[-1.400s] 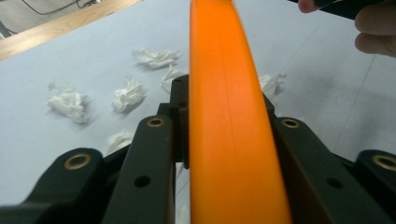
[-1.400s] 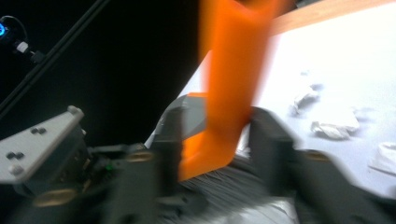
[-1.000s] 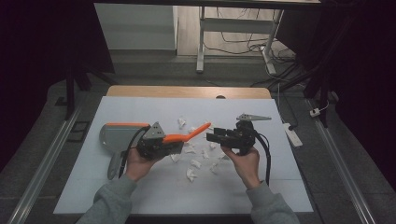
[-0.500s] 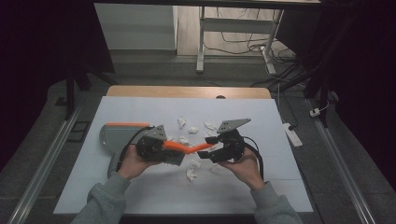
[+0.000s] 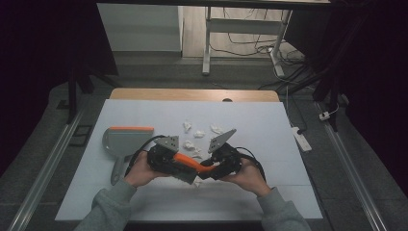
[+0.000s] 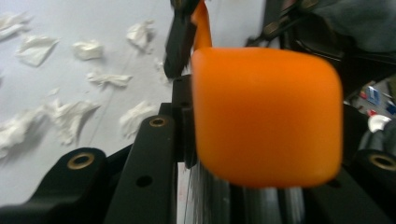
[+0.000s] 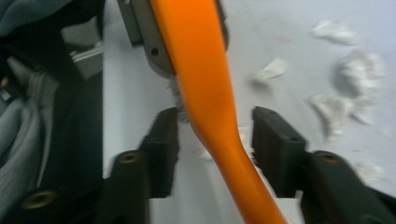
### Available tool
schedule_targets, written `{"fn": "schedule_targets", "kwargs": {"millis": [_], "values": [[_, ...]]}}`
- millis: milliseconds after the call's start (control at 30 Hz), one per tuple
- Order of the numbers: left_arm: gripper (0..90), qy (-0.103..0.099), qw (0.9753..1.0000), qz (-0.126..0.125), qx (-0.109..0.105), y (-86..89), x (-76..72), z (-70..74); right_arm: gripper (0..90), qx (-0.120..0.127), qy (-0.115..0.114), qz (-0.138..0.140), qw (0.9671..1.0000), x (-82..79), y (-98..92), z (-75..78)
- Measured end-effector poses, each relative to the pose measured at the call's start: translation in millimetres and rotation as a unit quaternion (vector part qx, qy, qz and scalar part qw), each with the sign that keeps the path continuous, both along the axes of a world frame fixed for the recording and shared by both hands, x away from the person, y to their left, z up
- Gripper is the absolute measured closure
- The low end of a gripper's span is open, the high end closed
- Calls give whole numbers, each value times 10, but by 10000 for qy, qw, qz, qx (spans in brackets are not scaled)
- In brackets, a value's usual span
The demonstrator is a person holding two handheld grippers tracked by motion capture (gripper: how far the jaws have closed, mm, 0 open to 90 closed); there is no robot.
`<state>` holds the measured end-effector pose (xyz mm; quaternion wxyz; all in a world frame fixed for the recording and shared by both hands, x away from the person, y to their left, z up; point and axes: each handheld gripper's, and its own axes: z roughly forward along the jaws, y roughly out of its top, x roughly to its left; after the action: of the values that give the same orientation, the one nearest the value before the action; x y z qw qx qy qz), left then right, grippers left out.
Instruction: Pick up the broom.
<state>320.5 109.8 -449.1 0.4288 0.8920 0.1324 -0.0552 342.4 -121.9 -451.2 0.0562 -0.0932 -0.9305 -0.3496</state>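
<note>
An orange-handled brush [image 5: 185, 161] is held low over the white table, in front of the paper scraps. My left gripper [image 5: 183, 173] is shut on its head; in the left gripper view the orange head [image 6: 266, 116] sits between the jaws with grey bristles below. My right gripper [image 5: 208, 172] faces it from the right. In the right gripper view the orange handle [image 7: 205, 93] runs between the jaws of my right gripper [image 7: 217, 135], which is open, with a gap on each side. Several crumpled white paper scraps [image 5: 193, 144] lie beyond both grippers.
A grey dustpan [image 5: 126, 139] with an orange lip lies on the table [image 5: 288, 144] to the left of the hands. More scraps [image 6: 70, 116] spread over the white surface. A white power strip [image 5: 300, 139] lies off the table's right edge.
Both hands have drawn toward the near edge and closer together. The right gripper, apart from the brush before, now straddles its handle. The left gripper has kept the brush.
</note>
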Motion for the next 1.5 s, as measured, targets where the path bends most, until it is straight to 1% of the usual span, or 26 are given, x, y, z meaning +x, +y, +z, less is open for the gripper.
{"fn": "schedule_targets", "kwargs": {"millis": [100,233,300,400,433,467,500,533,600,633,667,700,733,767,800,833,867,900,933,967,1033,1167,1300,1367,1433,1500], "values": [[718,-1,9999,-134,20,-4,-3,-10,656,-12,6,257,9997,-16,11,-26],[716,19,9998,-209,-74,11,9,-13,676,37,2,350,9994,-29,-12,1],[712,-2,9997,-229,-68,21,10,-18,685,48,-12,357,9993,-41,-14,12],[687,-275,9996,-106,-4,29,-16,-13,703,45,-90,353,9993,-53,-12,22],[661,-402,9992,30,12,35,-28,-7,704,66,-78,339,9994,-47,-15,30],[598,-511,9985,201,39,44,-40,1,706,47,-75,276,9996,-44,-24,37],[518,-710,9962,499,92,74,-57,17,706,31,-87,257,9996,-35,-36,43],[457,-789,9945,683,82,115,-64,30,706,20,-111,150,9998,-21,-60,51],[382,-843,9908,1060,54,219,-90,50,706,42,-123,-49,9999,19,-112,68],[340,-898,9873,1309,75,268,-115,54,707,60,-133,-138,9998,40,-140,79],[314,-898,9873,1309,75,268,-115,54,707,76,-143,-220,9996,57,-169,92],[314,-965,9836,1520,132,321,-142,55,707,76,-143,-220,9996,57,-169,92],[293,-994,9798,1723,193,372,-170,51,707,50,-224,-430,9988,86,-214,120],[287,-1002,9764,1899,246,419,-195,43,707,50,-224,-430,9988,86,-214,120],[281,-1015,9699,2186,360,501,-243,20,706,0,-316,-645,9974,115,-253,141],[277,-1015,9699,2186,360,501,-243,20,706,0,-316,-645,9974,115,-253,141],[278,-1008,9675,2285,405,538,-269,7,706,8,-363,-822,9960,144,-293,150],[278,-1021,9647,2384,467,573,-297,-7,706,8,-363,-822,9960,144,-293,150],[276,-1064,9613,2483,546,606,-332,-23,706,-2,-360,-930,9950,152,-310,155],[275,-1112,9579,2572,631,638,-370,-42,706,-32,-443,-1041,9936,174,-344,164],[276,-1164,9528,2708,734,711,-449,-87,706,-30,-433,-1104,9929,182,-360,169],[292,-1057,9485,2868,828,844,-535,-185,706,18,-497,-1304,9902,224,-433,197],[282,-939,9424,3094,861,996,-599,-236,706,18,-618,-1532,9863,253,-522,229],[276,-859,9394,3210,840,1082,-634,-263,706,32,-696,-1709,9828,266,-583,256],[277,-823,9370,3298,812,1160,-662,-295,707,-17,-837,-1911,9780,283,-646,292],[277,-769,9354,3357,799,1225,-679,-328,707,17,-863,-2096,9740,316,-710,333]]}}
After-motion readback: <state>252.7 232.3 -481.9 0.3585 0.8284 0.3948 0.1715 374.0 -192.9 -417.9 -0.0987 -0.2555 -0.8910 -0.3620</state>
